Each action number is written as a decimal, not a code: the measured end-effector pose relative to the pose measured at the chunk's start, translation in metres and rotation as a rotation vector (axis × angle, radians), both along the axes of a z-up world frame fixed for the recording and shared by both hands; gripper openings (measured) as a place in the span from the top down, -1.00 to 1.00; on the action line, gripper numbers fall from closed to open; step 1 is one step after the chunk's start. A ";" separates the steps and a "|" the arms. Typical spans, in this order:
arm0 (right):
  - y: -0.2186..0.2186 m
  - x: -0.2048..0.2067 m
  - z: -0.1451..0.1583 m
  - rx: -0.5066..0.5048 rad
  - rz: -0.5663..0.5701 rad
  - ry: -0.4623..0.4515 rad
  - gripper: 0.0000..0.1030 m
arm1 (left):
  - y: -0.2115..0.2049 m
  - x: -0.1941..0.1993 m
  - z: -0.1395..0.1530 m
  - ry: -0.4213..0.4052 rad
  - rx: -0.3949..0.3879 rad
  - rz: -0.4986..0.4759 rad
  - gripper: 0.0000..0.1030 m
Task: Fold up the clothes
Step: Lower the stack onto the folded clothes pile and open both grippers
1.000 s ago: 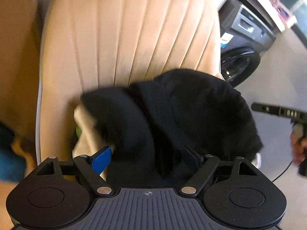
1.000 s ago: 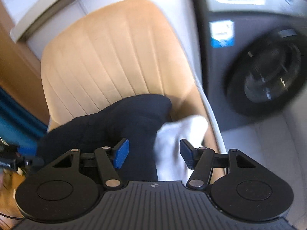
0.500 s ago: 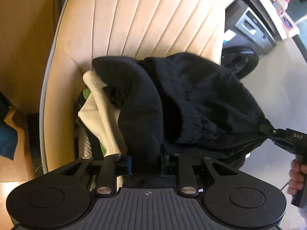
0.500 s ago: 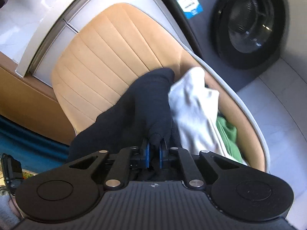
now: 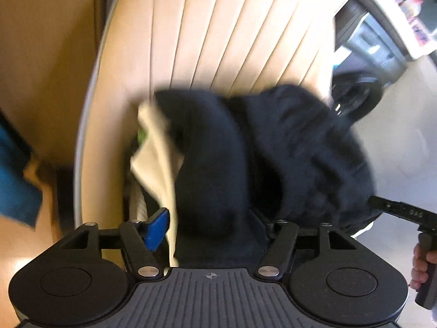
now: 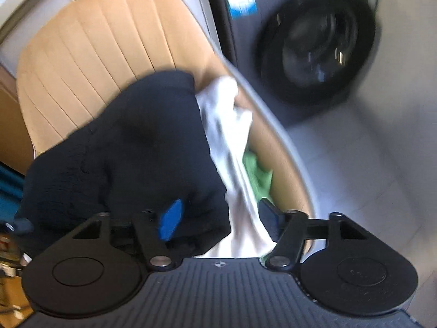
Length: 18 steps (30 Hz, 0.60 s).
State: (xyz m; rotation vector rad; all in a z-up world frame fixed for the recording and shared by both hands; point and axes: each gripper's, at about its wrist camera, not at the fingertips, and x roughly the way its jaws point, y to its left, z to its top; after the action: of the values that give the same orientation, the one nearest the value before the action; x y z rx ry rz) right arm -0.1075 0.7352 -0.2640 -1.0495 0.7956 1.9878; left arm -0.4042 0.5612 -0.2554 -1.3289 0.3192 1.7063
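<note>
A black knitted garment (image 5: 286, 147) lies heaped on a tan padded chair (image 5: 232, 32), on top of a cream cloth (image 5: 155, 164). My left gripper (image 5: 207, 227) hangs over its near edge. Its jaws are opening, and black fabric lies loosely between the spread fingers. In the right wrist view the same black garment (image 6: 131, 147) sits beside a white cloth (image 6: 226, 136) and a green one (image 6: 256, 169). My right gripper (image 6: 221, 218) is also opening, with black and white fabric lying between its fingers. The right gripper (image 5: 401, 213) also shows at the garment's right side, with a hand (image 5: 420, 262) on its handle.
A dark front-loading washing machine (image 6: 316, 46) stands just right of the chair, on a pale tiled floor (image 6: 382, 177). A wooden panel (image 5: 41, 54) and a blue cloth (image 5: 13, 186) lie to the chair's left. The chair's grey rim (image 6: 286, 142) curves round the clothes.
Half a second ago both grippers were pinched on the black garment. Both have since opened wide. The garment has sagged a little back onto the pile.
</note>
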 end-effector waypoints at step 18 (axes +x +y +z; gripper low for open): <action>-0.001 -0.075 -0.050 0.118 0.224 -0.143 -0.50 | 0.032 0.008 -0.057 0.070 -0.061 -0.099 -0.79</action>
State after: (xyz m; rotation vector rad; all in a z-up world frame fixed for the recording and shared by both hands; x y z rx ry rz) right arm -0.1822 0.7344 -0.3139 -1.2394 0.4963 2.0885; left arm -0.3959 0.5935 -0.3128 -1.2774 0.4735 1.6739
